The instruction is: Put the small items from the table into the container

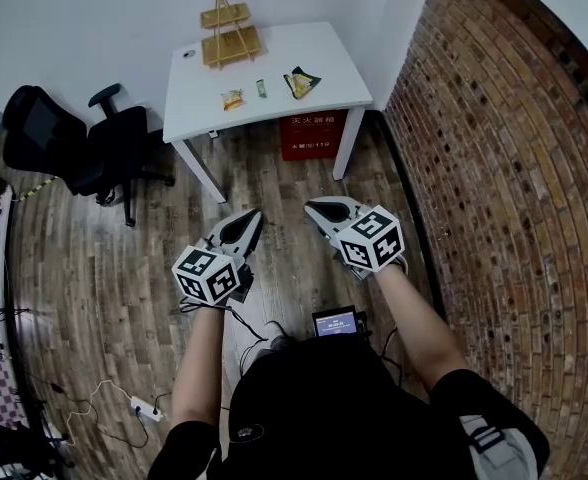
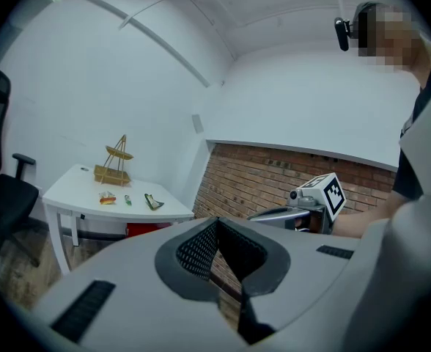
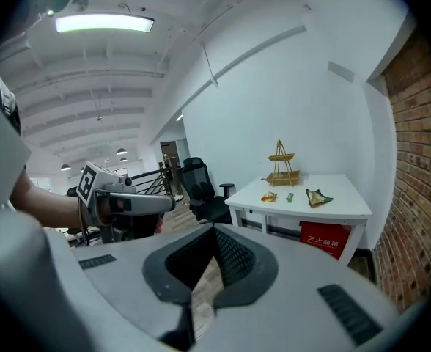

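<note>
Far ahead stands a white table [image 1: 314, 63] with a two-tier wooden basket stand [image 1: 229, 38] at its back. In front of the stand lie an orange packet [image 1: 233, 98], a small green item [image 1: 261, 88] and a yellow-green packet [image 1: 300, 82]. My left gripper [image 1: 249, 220] and right gripper [image 1: 314, 208] hover side by side over the wooden floor, well short of the table. Both are shut with nothing between the jaws. The right gripper view shows the stand [image 3: 282, 169] and the orange packet [image 3: 269, 196] in the distance.
A black office chair [image 1: 74, 143] stands left of the table. A red box [image 1: 312, 133] sits under it. A brick wall [image 1: 494, 168] runs along the right. Cables and a power strip [image 1: 144, 408] lie on the floor at lower left.
</note>
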A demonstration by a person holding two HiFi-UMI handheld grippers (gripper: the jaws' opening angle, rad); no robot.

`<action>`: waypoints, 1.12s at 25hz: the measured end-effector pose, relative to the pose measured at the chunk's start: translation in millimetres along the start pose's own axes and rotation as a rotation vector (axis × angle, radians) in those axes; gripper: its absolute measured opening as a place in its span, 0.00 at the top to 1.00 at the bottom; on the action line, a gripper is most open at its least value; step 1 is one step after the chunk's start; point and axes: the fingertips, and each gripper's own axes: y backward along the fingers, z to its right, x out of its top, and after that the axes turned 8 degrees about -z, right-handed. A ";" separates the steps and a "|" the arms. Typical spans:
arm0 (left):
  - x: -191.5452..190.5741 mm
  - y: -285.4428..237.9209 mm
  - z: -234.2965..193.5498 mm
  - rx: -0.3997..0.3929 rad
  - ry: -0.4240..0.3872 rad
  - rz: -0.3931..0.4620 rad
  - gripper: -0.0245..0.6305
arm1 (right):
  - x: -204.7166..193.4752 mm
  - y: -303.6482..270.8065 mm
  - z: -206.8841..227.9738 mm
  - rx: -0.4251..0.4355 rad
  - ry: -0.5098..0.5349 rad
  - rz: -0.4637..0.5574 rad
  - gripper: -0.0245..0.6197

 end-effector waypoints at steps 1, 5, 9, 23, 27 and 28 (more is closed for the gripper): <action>0.1 -2.2 0.3 0.000 0.000 -0.003 0.95 | -0.5 0.9 1.8 0.000 -0.001 0.000 0.95; 1.7 -15.4 3.7 0.006 -0.001 -0.008 0.95 | -5.0 7.0 12.9 0.003 -0.002 -0.001 0.95; 4.9 -34.4 13.6 0.013 -0.004 -0.008 0.95 | -13.0 17.8 31.6 0.002 0.015 -0.011 0.95; 10.3 -82.4 0.8 0.037 0.022 -0.013 0.95 | -21.1 11.2 84.4 0.031 -0.014 -0.029 0.95; 9.7 -107.2 -26.1 0.011 0.035 -0.027 0.95 | -21.5 -9.0 109.1 0.010 -0.035 -0.049 0.95; 11.5 -113.8 -34.4 0.004 0.037 -0.028 0.95 | -20.2 -15.5 116.2 0.004 -0.038 -0.056 0.95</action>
